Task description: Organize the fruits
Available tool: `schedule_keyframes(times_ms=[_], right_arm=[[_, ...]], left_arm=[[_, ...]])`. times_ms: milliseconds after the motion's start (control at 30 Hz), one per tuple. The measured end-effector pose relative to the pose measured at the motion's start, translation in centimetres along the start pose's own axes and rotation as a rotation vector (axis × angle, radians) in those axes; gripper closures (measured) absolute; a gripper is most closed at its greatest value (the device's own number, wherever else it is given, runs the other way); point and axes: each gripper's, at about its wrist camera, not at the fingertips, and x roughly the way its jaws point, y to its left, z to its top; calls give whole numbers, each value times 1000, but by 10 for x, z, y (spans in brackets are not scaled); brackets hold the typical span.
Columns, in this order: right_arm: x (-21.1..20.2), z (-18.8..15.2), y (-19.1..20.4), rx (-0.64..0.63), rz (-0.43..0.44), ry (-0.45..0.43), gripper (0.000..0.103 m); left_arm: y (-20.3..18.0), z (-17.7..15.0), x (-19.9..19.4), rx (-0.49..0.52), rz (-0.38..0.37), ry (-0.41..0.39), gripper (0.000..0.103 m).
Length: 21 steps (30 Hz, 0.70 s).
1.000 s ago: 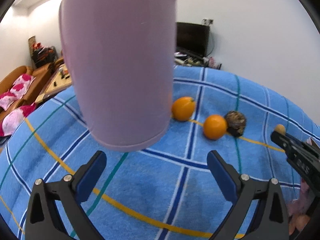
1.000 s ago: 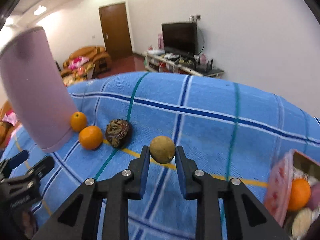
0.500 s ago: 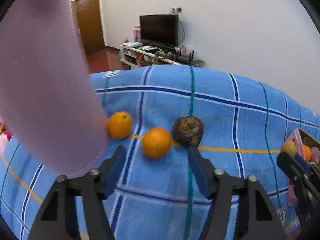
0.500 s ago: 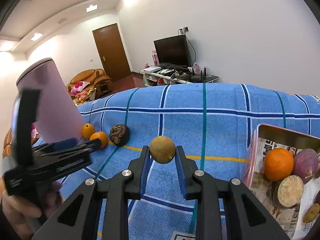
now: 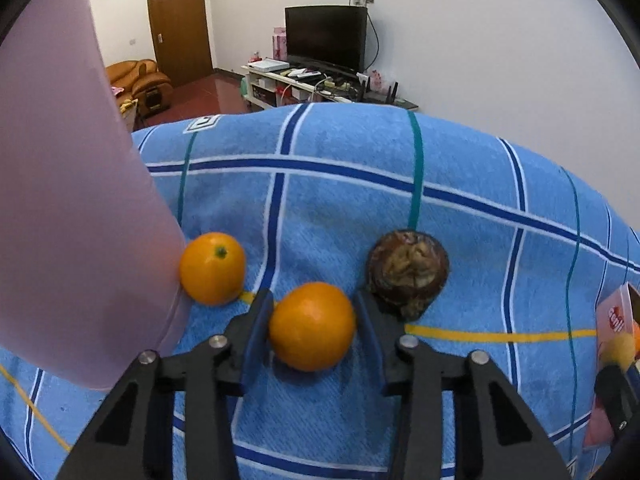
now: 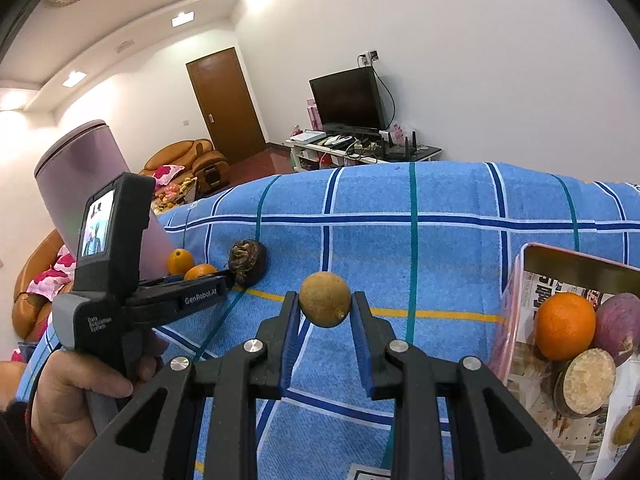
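- The left tongs (image 5: 312, 326) slant down at the blue checked cloth (image 5: 460, 248); the jaws are closing round an orange (image 5: 312, 326) that lies on the cloth between them, the left pad touching it and a thin gap showing at the right one.
- A hand (image 6: 76, 396) grips the left tool's handle from below.
- A second orange (image 5: 212, 268) rests against a pink cylinder (image 5: 68, 200); a dark wrinkled fruit (image 5: 408, 272) sits just right of the tongs.
- The right tongs (image 6: 325, 308) pinch a brown round fruit (image 6: 325, 300) held above the cloth, beside a box (image 6: 516, 304) holding fruit.
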Motion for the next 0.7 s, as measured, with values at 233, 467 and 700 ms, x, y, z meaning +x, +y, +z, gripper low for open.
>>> schedule_keyframes(times_ms=[233,467,700], right_arm=[[0,0,2,-13,-3,-18,76],[-11,-2,8,-47,-11,-75,76],[-32,-14,12,-63,59,-110,75]], left_arm=[[7,-13,-19,-32,-80,-52,65],[-3,-50,-73,-25,-35,-193,65],[-19,-80,-112,19,27,-296,65]])
